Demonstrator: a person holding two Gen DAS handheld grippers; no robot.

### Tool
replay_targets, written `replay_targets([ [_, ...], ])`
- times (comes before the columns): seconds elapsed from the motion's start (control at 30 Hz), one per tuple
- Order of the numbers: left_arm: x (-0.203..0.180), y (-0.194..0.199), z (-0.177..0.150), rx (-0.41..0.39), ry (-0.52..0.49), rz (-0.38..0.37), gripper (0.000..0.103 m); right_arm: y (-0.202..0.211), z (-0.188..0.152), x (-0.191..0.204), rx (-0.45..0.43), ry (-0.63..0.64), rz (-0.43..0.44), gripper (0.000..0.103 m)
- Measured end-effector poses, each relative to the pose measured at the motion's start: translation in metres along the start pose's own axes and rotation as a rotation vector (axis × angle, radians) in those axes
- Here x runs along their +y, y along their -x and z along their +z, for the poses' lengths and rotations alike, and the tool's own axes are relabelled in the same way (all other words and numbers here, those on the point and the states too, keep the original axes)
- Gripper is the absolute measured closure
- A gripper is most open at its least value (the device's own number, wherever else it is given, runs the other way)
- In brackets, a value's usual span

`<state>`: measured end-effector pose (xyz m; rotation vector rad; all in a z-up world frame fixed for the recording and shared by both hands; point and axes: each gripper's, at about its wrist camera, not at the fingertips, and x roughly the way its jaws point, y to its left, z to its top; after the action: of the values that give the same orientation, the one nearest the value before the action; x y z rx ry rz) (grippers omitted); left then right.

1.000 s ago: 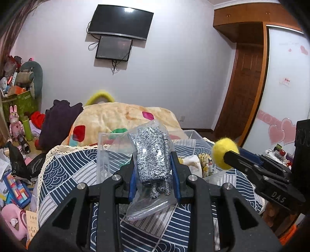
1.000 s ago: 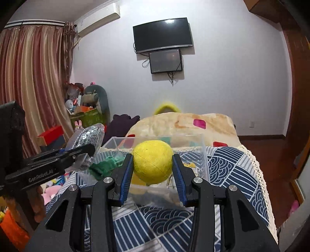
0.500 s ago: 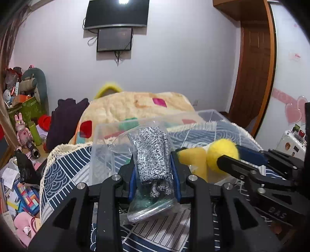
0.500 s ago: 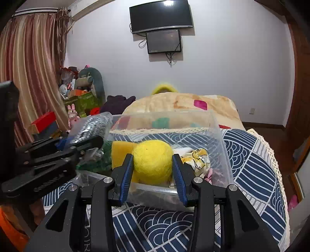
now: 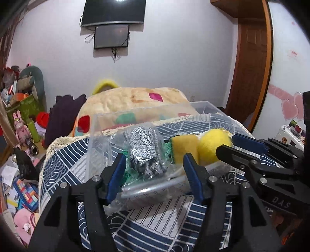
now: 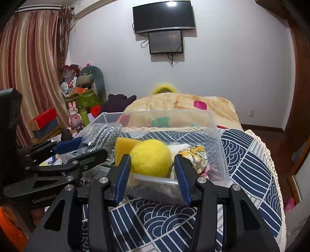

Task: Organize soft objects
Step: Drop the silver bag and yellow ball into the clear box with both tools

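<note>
Left gripper (image 5: 154,167) jaws spread wide, bagged silver scrubber (image 5: 145,151) loose between; right gripper (image 6: 152,170) parted around yellow ball (image 6: 150,158). Clear bin (image 6: 219,147) on blue patterned cloth (image 6: 250,159); TV (image 6: 163,16) on wall. Both grippers level at bin's near rim.

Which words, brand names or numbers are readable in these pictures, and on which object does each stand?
"DAS": on the right black claw body, left wrist view.
"GenRobot" (partly blurred): on the left black claw body, right wrist view.
Labels on the cluttered shelf items: too small to read.
</note>
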<state>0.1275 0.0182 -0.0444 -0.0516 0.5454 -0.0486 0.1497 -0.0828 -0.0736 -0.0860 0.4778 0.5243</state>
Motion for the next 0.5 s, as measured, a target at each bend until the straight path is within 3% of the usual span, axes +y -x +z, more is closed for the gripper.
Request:
replay_targets([
  [0.23,0.004,0.037,0.003,-0.058,0.041,-0.020,0.042,0.028,0.004,-0.002,-0.061,0.015,-0.010,0.056],
  [0.5,0.007,0.090,0.012,-0.178,0.068,-0.025,0.042,0.071,0.017,0.009,-0.176,0.053,0.000,0.056],
])
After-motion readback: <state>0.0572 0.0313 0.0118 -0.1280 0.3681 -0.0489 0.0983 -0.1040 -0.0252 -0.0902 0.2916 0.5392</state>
